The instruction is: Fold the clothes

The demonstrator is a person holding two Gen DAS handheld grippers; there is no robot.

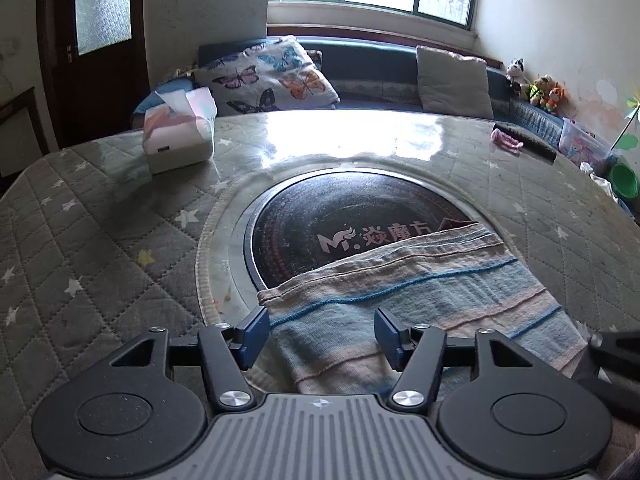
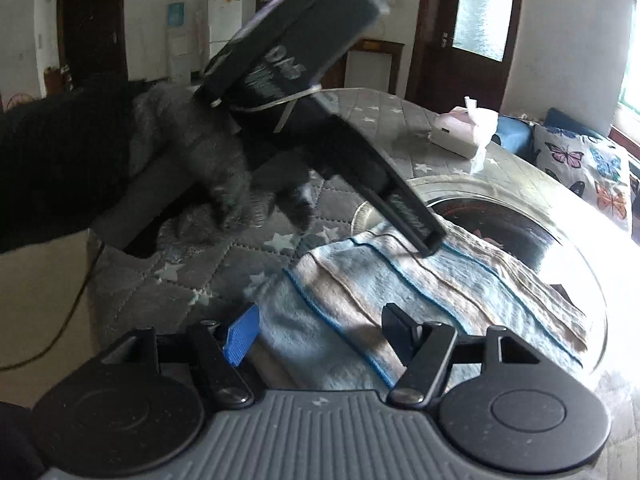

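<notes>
Both the left gripper (image 1: 322,334) and right gripper (image 2: 320,340) are hovering wide open, empty, over the striped blue-and-beige fleecy garment (image 1: 420,300); seemingly mid-fold, next needing an edge pinch.

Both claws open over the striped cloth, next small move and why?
Probably lower the left claw and close it on the striped cloth's near-left edge. Both the left and right claw stand open and empty, with the cloth lying flat over the round cooktop.

Striped garment (image 1: 420,296) fuzzy knit cloth; table cover (image 1: 80,240) quilted fabric; round hotplate (image 1: 320,216) glossy.
</notes>
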